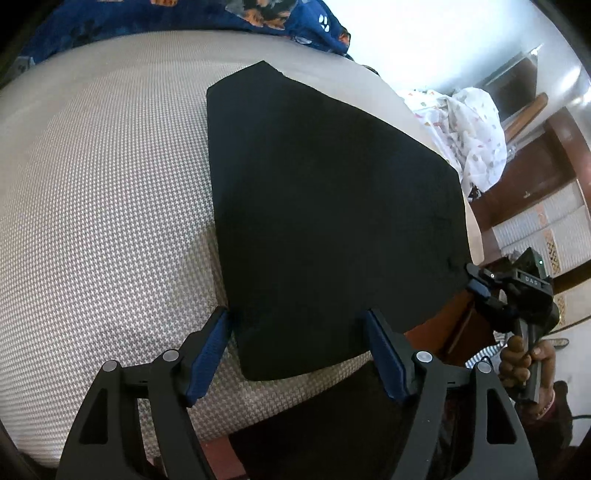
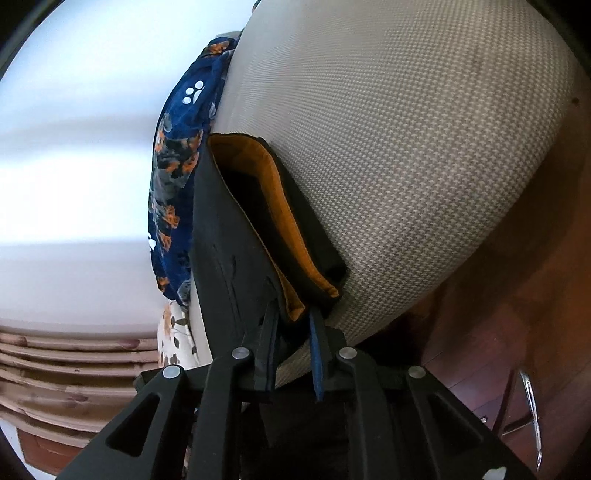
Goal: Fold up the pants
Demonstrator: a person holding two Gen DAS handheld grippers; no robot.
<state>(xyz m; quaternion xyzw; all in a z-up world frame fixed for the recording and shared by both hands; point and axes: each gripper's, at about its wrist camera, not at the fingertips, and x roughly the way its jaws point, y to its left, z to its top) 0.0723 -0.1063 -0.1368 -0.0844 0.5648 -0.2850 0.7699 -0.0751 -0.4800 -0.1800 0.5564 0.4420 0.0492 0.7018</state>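
Observation:
The black pants lie folded and flat on a beige woven mattress. My left gripper is open, its blue-padded fingers standing either side of the near corner of the pants, holding nothing. My right gripper shows in the left wrist view at the right edge of the pants. In the right wrist view my right gripper is shut on the edge of the pants, whose orange lining shows between the layers.
A blue floral blanket lies at the far edge of the mattress, also in the right wrist view. A white patterned cloth is heaped to the right. The wooden bed frame borders the mattress.

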